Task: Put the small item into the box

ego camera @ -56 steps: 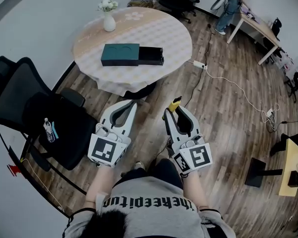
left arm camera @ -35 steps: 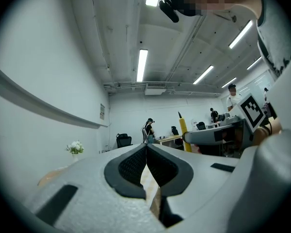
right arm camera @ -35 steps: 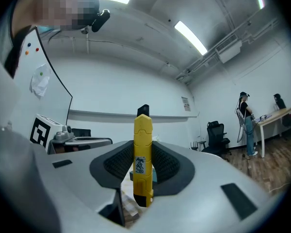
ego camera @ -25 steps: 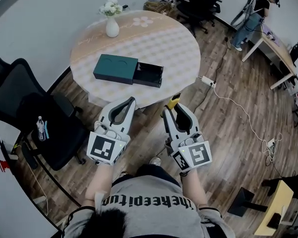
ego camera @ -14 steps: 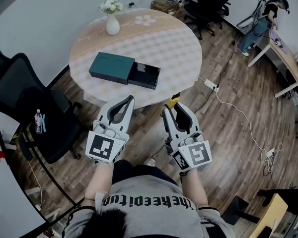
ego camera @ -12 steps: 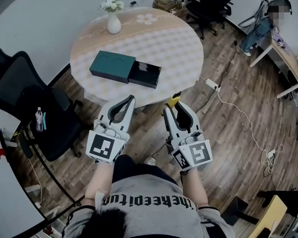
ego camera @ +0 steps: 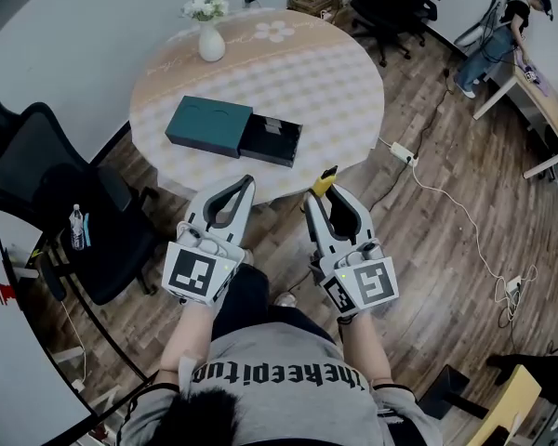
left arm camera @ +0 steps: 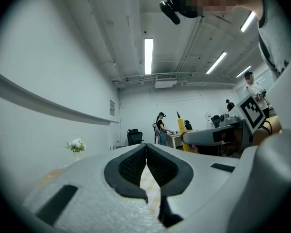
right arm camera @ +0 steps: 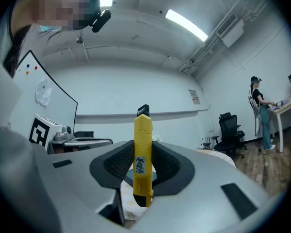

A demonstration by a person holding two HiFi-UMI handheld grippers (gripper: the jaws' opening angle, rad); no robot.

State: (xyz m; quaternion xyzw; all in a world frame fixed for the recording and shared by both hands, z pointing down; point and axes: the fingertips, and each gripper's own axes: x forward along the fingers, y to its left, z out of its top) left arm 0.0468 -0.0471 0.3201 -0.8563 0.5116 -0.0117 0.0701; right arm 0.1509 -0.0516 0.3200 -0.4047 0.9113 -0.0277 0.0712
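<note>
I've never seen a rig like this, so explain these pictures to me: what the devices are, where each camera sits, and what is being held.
There is no robot here. A person holds a two-jaw tool in each hand: the left hand-held gripper and the right hand-held gripper. The head view comes from a camera on the person's head, looking down at both. The other two views come from cameras riding on each hand-held gripper, looking along its jaws. Ahead stands a round table with a dark green box, its drawer slid open, and a vase of flowers. The left jaws are closed on nothing. The right jaws clamp a yellow utility knife, the small item meant for the box.
</note>
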